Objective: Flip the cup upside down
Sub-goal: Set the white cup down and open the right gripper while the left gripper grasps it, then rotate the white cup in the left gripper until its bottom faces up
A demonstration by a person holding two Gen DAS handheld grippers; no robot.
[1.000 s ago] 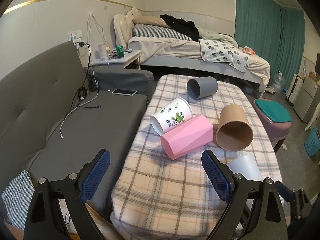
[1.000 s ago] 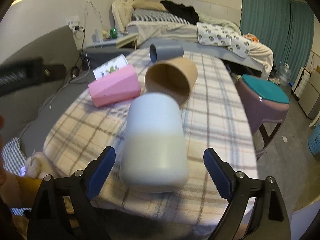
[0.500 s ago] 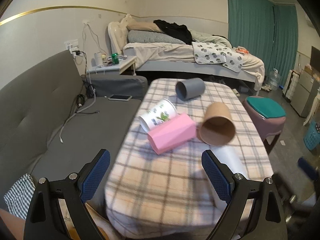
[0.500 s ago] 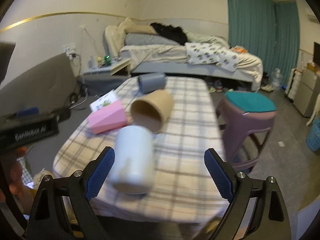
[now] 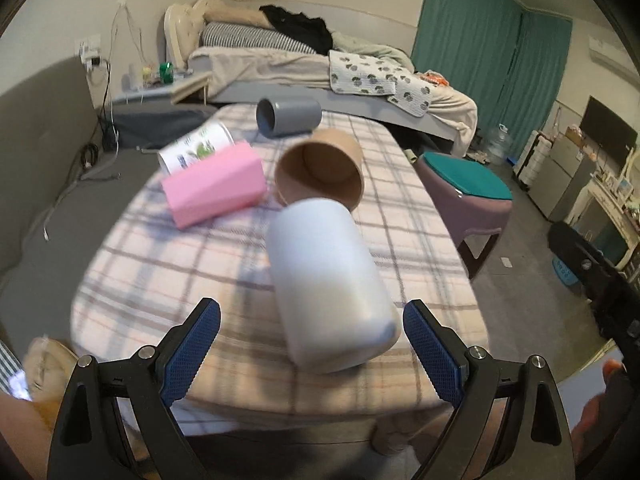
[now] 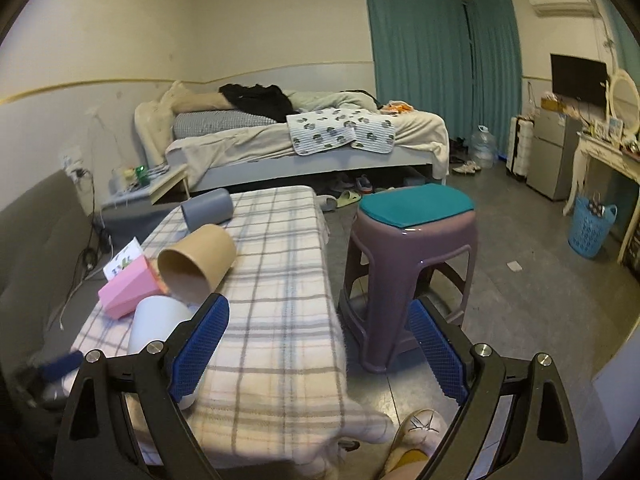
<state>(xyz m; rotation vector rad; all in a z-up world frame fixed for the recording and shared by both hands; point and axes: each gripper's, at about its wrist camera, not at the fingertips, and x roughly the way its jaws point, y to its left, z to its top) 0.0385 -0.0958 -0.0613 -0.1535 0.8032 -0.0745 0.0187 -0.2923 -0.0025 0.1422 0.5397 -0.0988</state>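
Several cups lie on their sides on the plaid-covered table [image 5: 168,264]. A pale white cup [image 5: 328,288] lies nearest, its base toward me, just beyond my open, empty left gripper [image 5: 312,344]. Behind it lie a brown paper cup [image 5: 320,168], a pink faceted cup [image 5: 216,188], a white leaf-print cup [image 5: 196,150] and a grey cup [image 5: 288,116]. My right gripper [image 6: 320,344] is open and empty, off the table's right front edge; the white cup [image 6: 156,328] shows left of its left finger.
A purple stool with a teal seat [image 6: 412,248] stands right of the table. A grey sofa [image 5: 40,184] runs along the left. A bed [image 6: 304,140] is behind the table. A blue basket [image 6: 592,228] stands at the far right.
My left gripper has swung right and closer, now facing the white cup. My right gripper has pulled back and turned right, off the white cup toward the stool.
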